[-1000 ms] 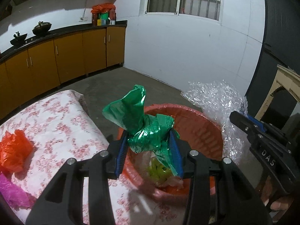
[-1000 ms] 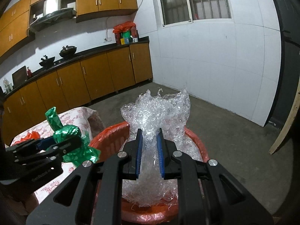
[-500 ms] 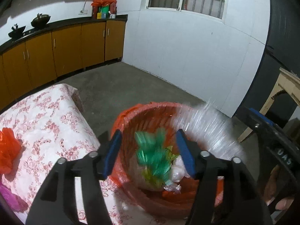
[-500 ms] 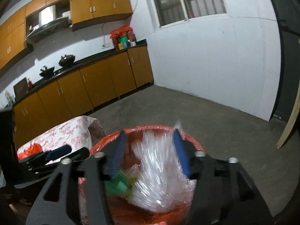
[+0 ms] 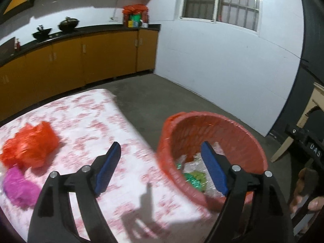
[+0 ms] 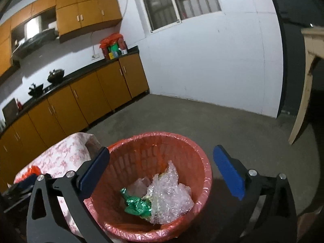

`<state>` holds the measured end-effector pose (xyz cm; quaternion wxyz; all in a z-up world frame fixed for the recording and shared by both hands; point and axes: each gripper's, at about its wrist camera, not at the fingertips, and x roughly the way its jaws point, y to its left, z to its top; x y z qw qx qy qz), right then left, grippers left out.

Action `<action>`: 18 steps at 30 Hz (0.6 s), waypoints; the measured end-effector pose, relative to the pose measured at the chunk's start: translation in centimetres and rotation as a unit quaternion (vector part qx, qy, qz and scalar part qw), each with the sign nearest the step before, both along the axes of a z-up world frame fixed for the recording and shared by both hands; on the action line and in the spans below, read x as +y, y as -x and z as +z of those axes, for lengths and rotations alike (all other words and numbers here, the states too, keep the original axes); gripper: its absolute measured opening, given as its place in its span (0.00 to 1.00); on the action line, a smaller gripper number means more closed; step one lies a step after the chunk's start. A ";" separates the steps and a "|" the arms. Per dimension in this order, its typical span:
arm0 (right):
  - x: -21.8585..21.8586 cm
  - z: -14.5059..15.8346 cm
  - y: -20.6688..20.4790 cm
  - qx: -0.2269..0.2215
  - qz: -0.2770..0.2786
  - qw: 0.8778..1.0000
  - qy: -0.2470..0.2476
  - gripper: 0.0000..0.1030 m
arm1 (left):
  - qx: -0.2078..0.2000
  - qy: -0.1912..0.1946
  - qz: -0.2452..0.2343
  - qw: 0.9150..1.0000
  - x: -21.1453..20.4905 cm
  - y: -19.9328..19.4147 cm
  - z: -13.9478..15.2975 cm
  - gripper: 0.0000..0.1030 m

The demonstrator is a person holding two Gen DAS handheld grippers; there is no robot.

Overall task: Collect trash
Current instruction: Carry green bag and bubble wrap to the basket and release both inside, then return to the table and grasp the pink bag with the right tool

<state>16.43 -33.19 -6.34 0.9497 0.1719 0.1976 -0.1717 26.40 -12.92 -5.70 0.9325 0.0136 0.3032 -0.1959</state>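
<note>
Both pieces of trash are lying in the red basket (image 6: pixel 204 174) now: the green plastic bag (image 6: pixel 137 203) that the left gripper (image 5: pixel 161 168) was pinching a second ago, and the bubble wrap (image 6: pixel 172 196) that the right gripper (image 6: pixel 162 174) was clamping above the rim. Jaws on both have just been opening, and the fingers are now standing wide with nothing between them. The left view is also swinging off the basket toward the worktop (image 5: pixel 129 174) with its flowered cloth.

Judging by what is left, the coming move is turning on that worktop: an orange plastic bag (image 5: pixel 30 143) and a magenta crumpled piece (image 5: pixel 18 186) are sitting near each other well to the left of the left fingers (image 5: pixel 108 170), toward the picture's edge. The left gripper is the nearer one; the right is hanging over the basket, with only a sliver of orange showing at its far left. Neither piece is showing a clear long axis, being crumpled and blurred.
</note>
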 end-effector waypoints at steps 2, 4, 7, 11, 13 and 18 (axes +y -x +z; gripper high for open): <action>0.6 0.3 -0.2 0.002 0.015 1.000 -0.002 0.98 | -0.005 -0.003 0.017 1.000 1.4 0.8 0.4 0.79; 1.5 0.6 -0.6 0.004 0.035 0.999 -0.006 0.98 | -0.009 -0.003 0.040 0.999 3.5 1.6 0.6 0.79; 3.9 0.9 -1.3 0.007 0.071 0.997 0.005 0.98 | -0.012 -0.001 0.077 0.997 6.8 2.6 0.9 0.80; 8.0 1.5 -2.2 0.008 0.132 0.991 0.018 0.98 | -0.021 -0.008 0.139 0.990 11.7 4.2 1.0 0.82; 10.7 1.9 -2.9 0.008 0.178 0.984 0.024 0.98 | -0.024 -0.015 0.176 0.984 14.8 5.2 0.9 0.83; 18.9 2.3 -4.5 0.009 0.291 0.955 0.058 0.98 | -0.021 -0.023 0.271 0.962 22.3 7.8 0.5 0.84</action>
